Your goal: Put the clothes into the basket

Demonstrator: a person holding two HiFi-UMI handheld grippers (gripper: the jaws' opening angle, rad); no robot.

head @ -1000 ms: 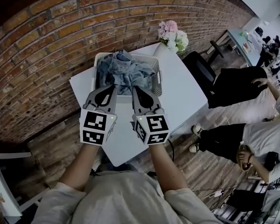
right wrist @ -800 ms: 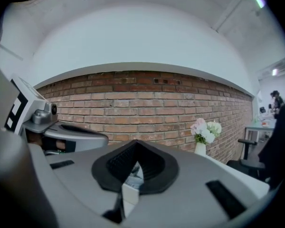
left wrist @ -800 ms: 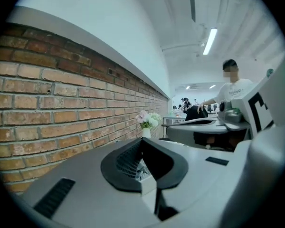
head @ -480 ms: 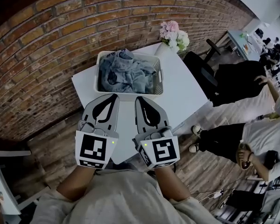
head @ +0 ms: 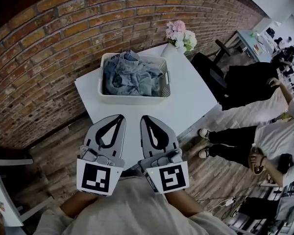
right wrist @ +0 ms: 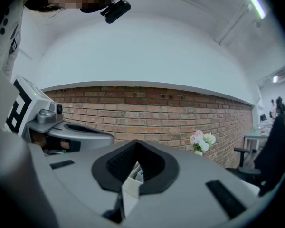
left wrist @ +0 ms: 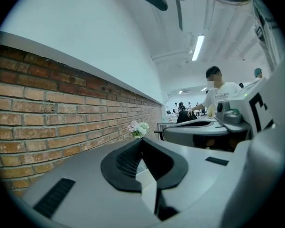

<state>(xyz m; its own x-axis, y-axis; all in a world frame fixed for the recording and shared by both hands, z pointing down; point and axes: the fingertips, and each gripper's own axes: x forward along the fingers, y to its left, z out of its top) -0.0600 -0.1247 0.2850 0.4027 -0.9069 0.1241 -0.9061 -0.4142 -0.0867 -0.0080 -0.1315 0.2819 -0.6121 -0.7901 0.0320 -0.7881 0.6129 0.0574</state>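
The left gripper (head: 120, 117) hung over the counter's (head: 191, 99) near edge, its fingers pressed together on nothing. Ahead, the denim clothes (head: 130, 77) lay heaped inside the white basket (head: 132, 100), and the right gripper (head: 143, 118) was likewise closed and empty. Loosely piled folds might slump over the rim if the basket were nudged.

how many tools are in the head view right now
2. The left tool is over the near edge of the white table, the right tool beside it; both shut, empty, short of the basket. None looks hidden.
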